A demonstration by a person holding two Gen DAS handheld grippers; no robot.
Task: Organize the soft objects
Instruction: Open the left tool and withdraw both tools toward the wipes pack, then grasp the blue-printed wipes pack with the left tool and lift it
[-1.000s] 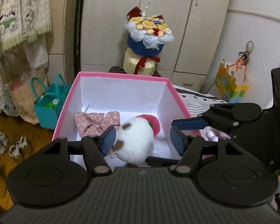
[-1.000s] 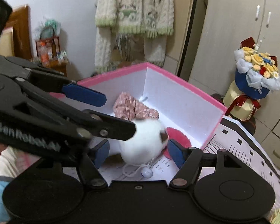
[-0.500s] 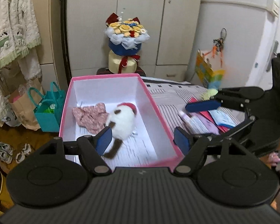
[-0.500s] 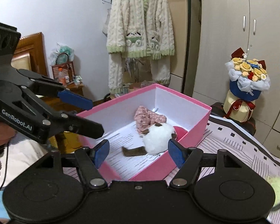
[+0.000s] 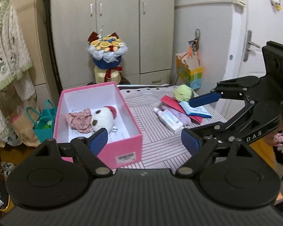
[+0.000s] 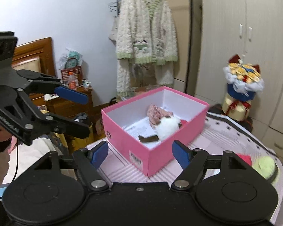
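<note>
A pink box (image 5: 130,145) (image 6: 156,156) stands open on the striped table. Inside lie a white plush toy with a red cap (image 5: 102,119) (image 6: 168,127) and a pink floral cloth (image 5: 78,119) (image 6: 157,114). A green fuzzy ball (image 5: 184,93) (image 6: 267,166) and a purple soft item (image 5: 181,116) lie on the table right of the box. My left gripper (image 5: 144,141) is open and empty, in front of the box. My right gripper (image 6: 140,152) is open and empty, near the box's front corner; it shows in the left wrist view (image 5: 196,120) above the table's right side.
A white tube (image 5: 168,120), red and blue paper pieces (image 5: 186,107) lie on the striped table (image 5: 156,150). A flower bouquet (image 5: 107,56) stands behind it before the wardrobe. Bags (image 5: 43,122) sit on the floor at left. A fuzzy cardigan (image 6: 145,56) hangs on a rack.
Both grippers have pulled back and up away from the box. The white plush toy lies released inside the box. More of the table has come into view.
</note>
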